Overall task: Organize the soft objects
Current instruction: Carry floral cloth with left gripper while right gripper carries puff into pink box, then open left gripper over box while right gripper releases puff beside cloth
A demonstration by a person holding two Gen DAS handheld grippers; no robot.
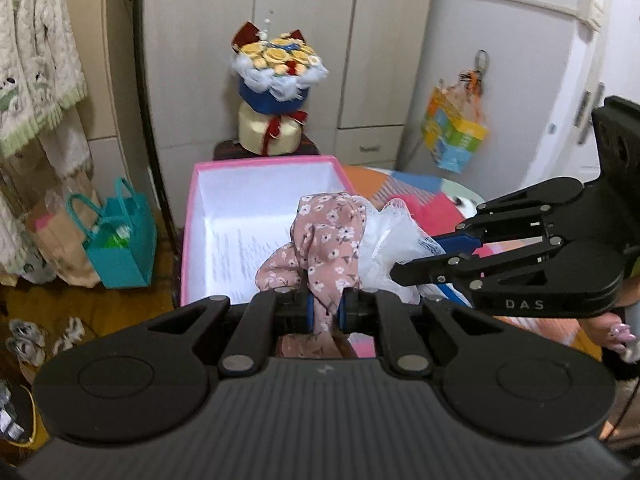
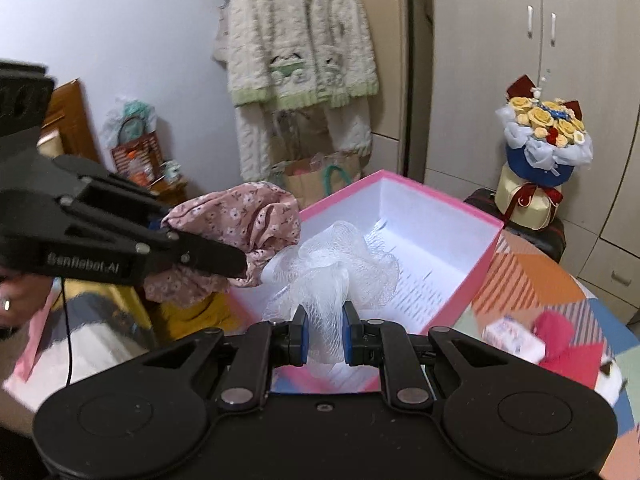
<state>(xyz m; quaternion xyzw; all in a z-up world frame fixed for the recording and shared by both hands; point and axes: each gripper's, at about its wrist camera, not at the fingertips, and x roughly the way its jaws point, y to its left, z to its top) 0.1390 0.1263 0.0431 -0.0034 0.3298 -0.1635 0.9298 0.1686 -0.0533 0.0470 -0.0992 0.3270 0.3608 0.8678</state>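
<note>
My left gripper (image 1: 325, 313) is shut on a pink floral cloth (image 1: 326, 236) and holds it above the near end of an open pink box (image 1: 192, 200) with a white inside. My right gripper (image 2: 325, 336) is shut on a white mesh bath pouf (image 2: 332, 264) and holds it over the same box (image 2: 484, 264). In the left wrist view the right gripper (image 1: 416, 258) comes in from the right with the pouf (image 1: 394, 236) just right of the cloth. In the right wrist view the left gripper (image 2: 168, 228) holds the cloth (image 2: 240, 216) at the left.
The box sits on a table with a colourful patchwork cover (image 2: 532, 280). A red fluffy item (image 2: 560, 328) and a small white packet (image 2: 514, 338) lie on it to the right. A flower bouquet (image 1: 276, 68) stands behind the box. A teal bag (image 1: 120, 240) stands on the floor at left.
</note>
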